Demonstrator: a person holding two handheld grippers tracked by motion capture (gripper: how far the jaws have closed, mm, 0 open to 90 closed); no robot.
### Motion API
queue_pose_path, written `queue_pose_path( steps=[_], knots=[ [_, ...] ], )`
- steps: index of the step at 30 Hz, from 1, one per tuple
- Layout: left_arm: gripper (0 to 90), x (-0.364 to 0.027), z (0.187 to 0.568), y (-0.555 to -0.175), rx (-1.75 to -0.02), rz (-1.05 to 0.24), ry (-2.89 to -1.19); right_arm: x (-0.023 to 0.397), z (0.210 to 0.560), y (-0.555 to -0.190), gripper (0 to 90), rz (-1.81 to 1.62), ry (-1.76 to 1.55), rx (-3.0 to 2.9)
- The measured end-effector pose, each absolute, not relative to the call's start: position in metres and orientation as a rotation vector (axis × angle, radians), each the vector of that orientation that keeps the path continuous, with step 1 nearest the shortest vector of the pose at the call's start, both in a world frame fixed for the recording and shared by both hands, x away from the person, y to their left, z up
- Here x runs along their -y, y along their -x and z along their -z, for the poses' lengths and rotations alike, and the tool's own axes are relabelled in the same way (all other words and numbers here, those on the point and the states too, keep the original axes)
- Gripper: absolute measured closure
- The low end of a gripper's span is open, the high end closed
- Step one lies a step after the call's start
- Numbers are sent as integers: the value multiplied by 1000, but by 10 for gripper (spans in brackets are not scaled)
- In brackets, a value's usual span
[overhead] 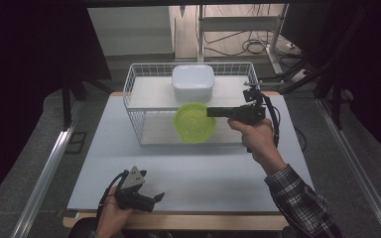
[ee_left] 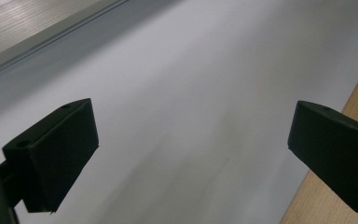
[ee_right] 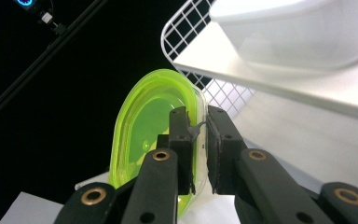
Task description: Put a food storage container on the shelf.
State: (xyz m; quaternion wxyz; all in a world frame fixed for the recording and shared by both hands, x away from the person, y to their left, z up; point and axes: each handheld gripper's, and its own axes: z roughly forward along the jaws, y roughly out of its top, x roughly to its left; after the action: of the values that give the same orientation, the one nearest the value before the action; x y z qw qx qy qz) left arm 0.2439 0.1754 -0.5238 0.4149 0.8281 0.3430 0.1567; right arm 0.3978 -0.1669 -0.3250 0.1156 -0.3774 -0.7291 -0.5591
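A translucent lime-green bowl (overhead: pixel 194 123) hangs at the front of the white wire rack (overhead: pixel 135 89), level with its lower shelf. My right gripper (overhead: pixel 209 112) is shut on the bowl's right rim; in the right gripper view the rim (ee_right: pixel 200 122) runs between the two pads (ee_right: pixel 181 140). A white square bowl (overhead: pixel 193 82) sits upside down on the rack's upper shelf (ee_right: pixel 279 79). My left gripper (overhead: pixel 154 199) rests low near the table's front edge, open, with nothing between its fingers (ee_left: pixel 56 154).
A pale blue-grey mat (overhead: pixel 188 168) covers the table, with a wooden edge (ee_left: pixel 340 196) along the front. Metal rails (overhead: pixel 44 168) run down both sides. Cables lie on the floor behind the rack (overhead: pixel 250 47).
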Motion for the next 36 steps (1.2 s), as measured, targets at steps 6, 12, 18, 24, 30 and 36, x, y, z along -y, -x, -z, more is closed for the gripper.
queue_pose_path(
  steps=[6,12,18,24,30,36],
  knots=[
    [13,-176,524,-244,-866,-389,-2077,167,306,-403,821,1675,1116,2117],
    [13,-176,524,-244,-866,-385,-2083,166,284,-409,820,1730,1131,2104],
    [12,-176,524,-244,-867,-383,-2082,160,265,-421,820,1769,1186,2099],
    [12,-176,524,-244,-865,-379,-2083,153,257,-438,820,1799,1266,2076],
    [12,-176,524,-244,-862,-380,-2086,147,251,-453,820,1837,1359,2030],
    [12,-176,524,-244,-861,-375,-2085,141,249,-464,820,1841,1470,2000]
  ],
)
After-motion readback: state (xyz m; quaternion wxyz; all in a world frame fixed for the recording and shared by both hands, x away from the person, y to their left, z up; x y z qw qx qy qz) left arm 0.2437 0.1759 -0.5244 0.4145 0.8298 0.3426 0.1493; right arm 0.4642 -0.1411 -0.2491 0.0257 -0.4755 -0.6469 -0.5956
